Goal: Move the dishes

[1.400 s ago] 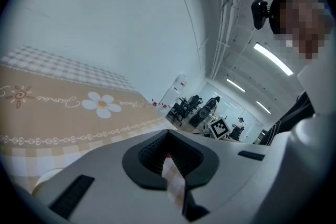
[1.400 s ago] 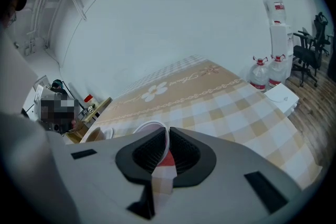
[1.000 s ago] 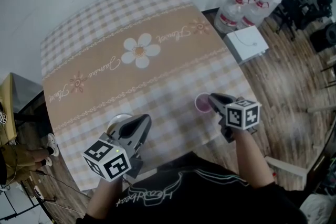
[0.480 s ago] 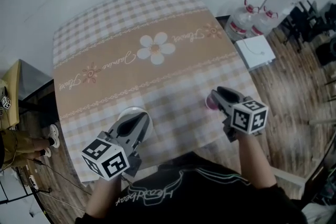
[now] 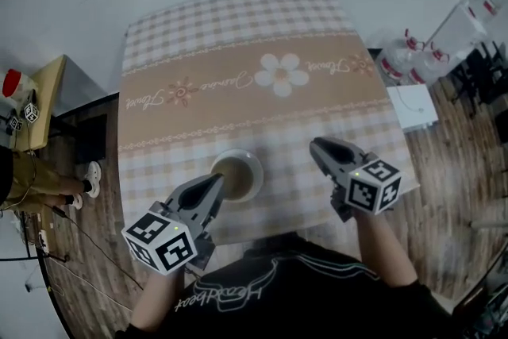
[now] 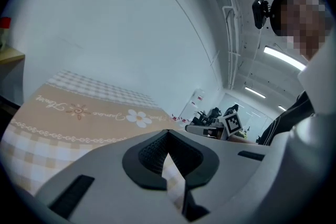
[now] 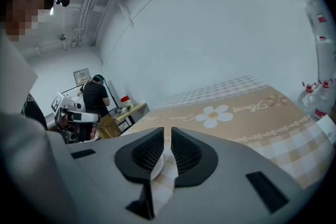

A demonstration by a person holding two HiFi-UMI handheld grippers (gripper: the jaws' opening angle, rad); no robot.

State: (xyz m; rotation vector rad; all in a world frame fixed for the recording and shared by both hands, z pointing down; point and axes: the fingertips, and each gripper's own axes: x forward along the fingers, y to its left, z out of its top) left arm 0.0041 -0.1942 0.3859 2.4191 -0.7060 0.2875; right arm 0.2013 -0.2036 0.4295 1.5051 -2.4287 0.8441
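Bowl (image 5: 236, 175) location: upright on the table (image 5: 159, 44), in the checked band of the cloth nearest the operator, between the two grippers. Left gripper (image 5: 215, 184): fingers closed tip to tip with nothing between them. In the head view the tips overlap the near-left rim, but contact cannot be confirmed. Right gripper (image 5: 317, 145): to the right of the bowl and apart from it. Its jaws have just been closing and stand at a narrow gap. Only cloth and an unidentified pale curved edge (image 7: 156, 164) show through the gap, so no pad bears on anything. Probable faults: closed left fingers can only push, so pressure on one side of the rim may tip the bowl or skid it toward the near table edge. If the brown interior is liquid, which cannot be determined, it would spill. Orientation: the mouth faces up. The body is round, with no long axis across the table, and its axis of symmetry is vertical. Farther out lies the flower print (image 5: 282, 74).
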